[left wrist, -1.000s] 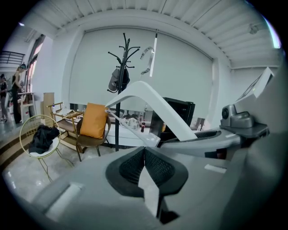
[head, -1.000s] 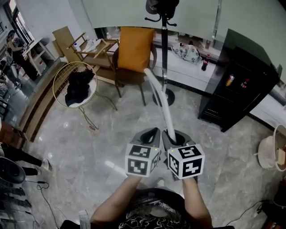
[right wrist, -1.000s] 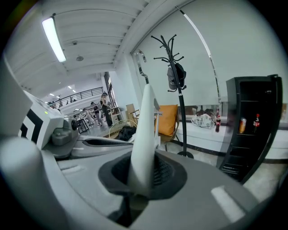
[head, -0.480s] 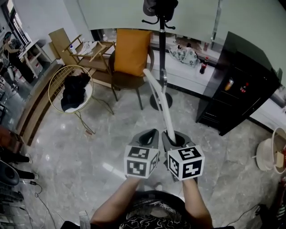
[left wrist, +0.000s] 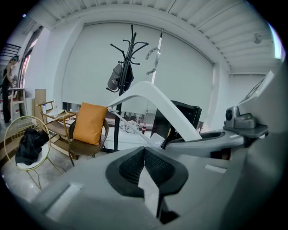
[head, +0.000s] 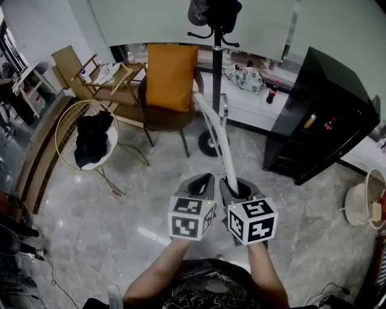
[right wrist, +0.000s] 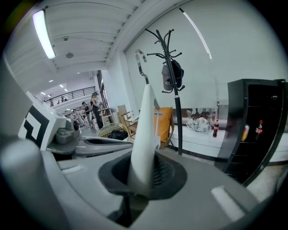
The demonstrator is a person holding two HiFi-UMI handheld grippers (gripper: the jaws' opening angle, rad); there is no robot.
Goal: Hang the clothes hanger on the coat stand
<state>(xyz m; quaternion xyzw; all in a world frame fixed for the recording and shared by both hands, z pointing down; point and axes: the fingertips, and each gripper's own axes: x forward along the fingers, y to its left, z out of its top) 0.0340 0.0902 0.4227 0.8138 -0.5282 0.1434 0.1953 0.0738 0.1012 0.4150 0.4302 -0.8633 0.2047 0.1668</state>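
Holding one hanger out in front of the stand

Biggest stuff first: one black cabinet point(head: 319, 114) sits off to the right. One black coat stand point(head: 216, 72) is straight ahead, with one dark bag point(head: 212, 9) hung up top. Left of it are two seats, one chair point(head: 166, 117) with an orange cushion point(head: 170, 75) and one bare wooden chair point(head: 90, 69). There's also one round wire basket point(head: 57, 130) with dark clothes point(head: 90, 136) in it.

Just one hanger point(head: 218, 139), white, with a metal hook point(head: 224, 107). It's up in the air in front of the person, apart from the stand and not on any peg. Its long axis runs away from the person and upward. The near arm tip is low, the far tip aims toward the stand, and the hook sits at the far upper end.

Two grippers, side by side and close together. The right gripper point(right wrist: 143, 173) is pinched on the hanger's near arm tip, pads pressing both sides. The left gripper point(left wrist: 144, 150) has its jaws pressed together on nothing, just beside the hanger.

Smallest: one cola bottle point(head: 275, 90) on the ledge near the cabinet.
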